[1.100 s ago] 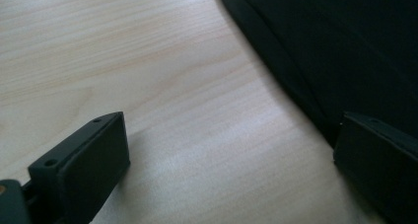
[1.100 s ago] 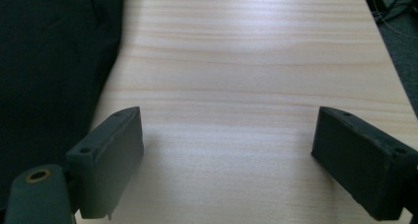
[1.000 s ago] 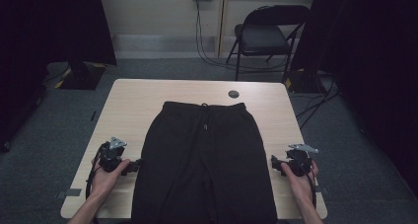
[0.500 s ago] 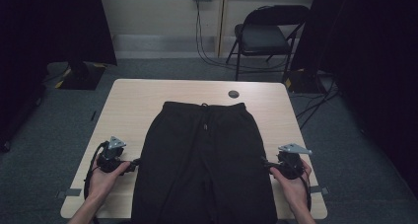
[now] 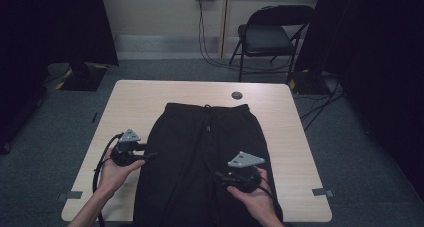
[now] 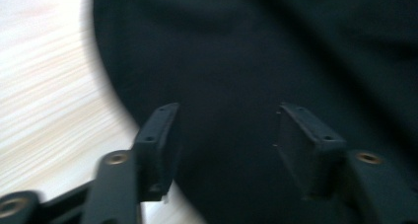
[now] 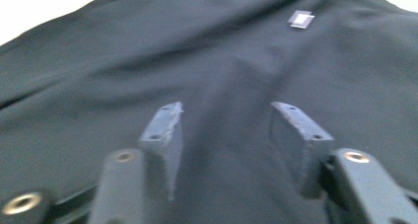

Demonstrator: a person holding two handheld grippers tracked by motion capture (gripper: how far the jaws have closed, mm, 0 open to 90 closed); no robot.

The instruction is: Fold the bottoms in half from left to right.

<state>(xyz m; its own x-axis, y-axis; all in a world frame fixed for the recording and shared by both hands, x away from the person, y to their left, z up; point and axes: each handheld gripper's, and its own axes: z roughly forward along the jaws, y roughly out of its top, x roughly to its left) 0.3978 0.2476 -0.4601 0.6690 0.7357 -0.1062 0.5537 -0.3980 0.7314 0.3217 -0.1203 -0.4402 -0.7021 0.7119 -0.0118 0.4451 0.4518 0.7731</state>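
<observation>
Black trousers [image 5: 205, 157] lie flat on the light wooden table [image 5: 145, 99], waistband and drawstring at the far end. My left gripper [image 5: 150, 156] hovers at the trousers' left edge. In the left gripper view its jaws [image 6: 226, 110] stand apart above the black cloth [image 6: 256, 51], beside bare table [image 6: 44, 86]. My right gripper [image 5: 220, 176] is over the trousers' right leg, pointing left. Its jaws [image 7: 226, 105] stand apart over the cloth [image 7: 123, 51], with a small white label [image 7: 300, 18] farther off. Both pairs of jaws have just been closing, with no cloth pinched between them.
A small dark round disc [image 5: 237, 95] lies on the table beyond the waistband. A black folding chair [image 5: 272, 34] stands behind the table. Cables [image 5: 207, 42] hang from a wall socket. Grey tape marks [image 5: 320, 191] sit near the table's front corners.
My right gripper has swung left from the table's right edge to over the trousers' right leg. The left gripper has shifted a little toward the trousers' left edge.
</observation>
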